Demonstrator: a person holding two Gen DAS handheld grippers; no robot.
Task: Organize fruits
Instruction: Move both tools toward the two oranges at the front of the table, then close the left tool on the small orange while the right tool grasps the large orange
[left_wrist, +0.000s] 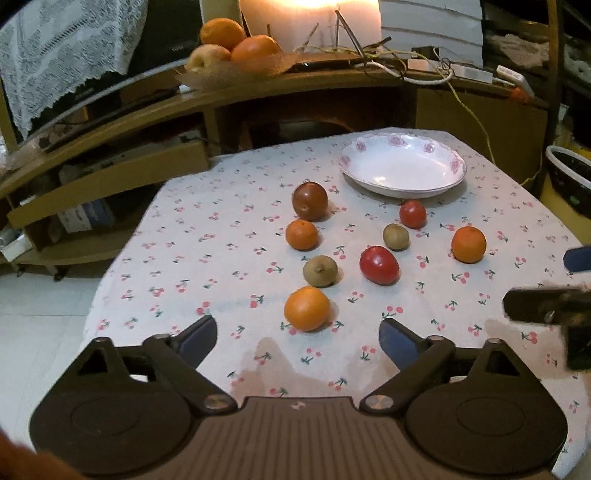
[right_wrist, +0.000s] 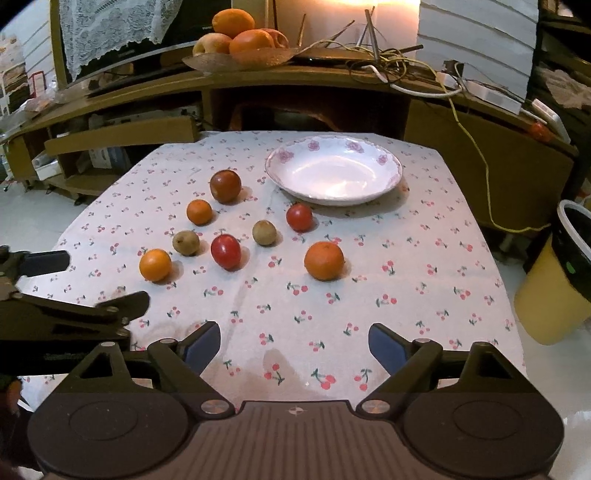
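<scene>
Both tongs, left (left_wrist: 297, 341) and right (right_wrist: 294, 343), are spread wide and empty; the round orange (left_wrist: 307, 308) just ahead could be nudged into rolling off the surface (left_wrist: 221, 236).

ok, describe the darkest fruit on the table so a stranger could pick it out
Start at the white floral dish at the far end of the cherry-print tablecloth. Just left of it sits the dark fruit, farthest back of the loose fruit. It is deep brownish red, duller than the two bright red ones, with a small orange right in front.

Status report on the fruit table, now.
Left gripper and right gripper: jaws open, empty. Eight fruits loose on the cloth, bowl empty. Nearest orange ahead of left gripper, path clear.
</scene>
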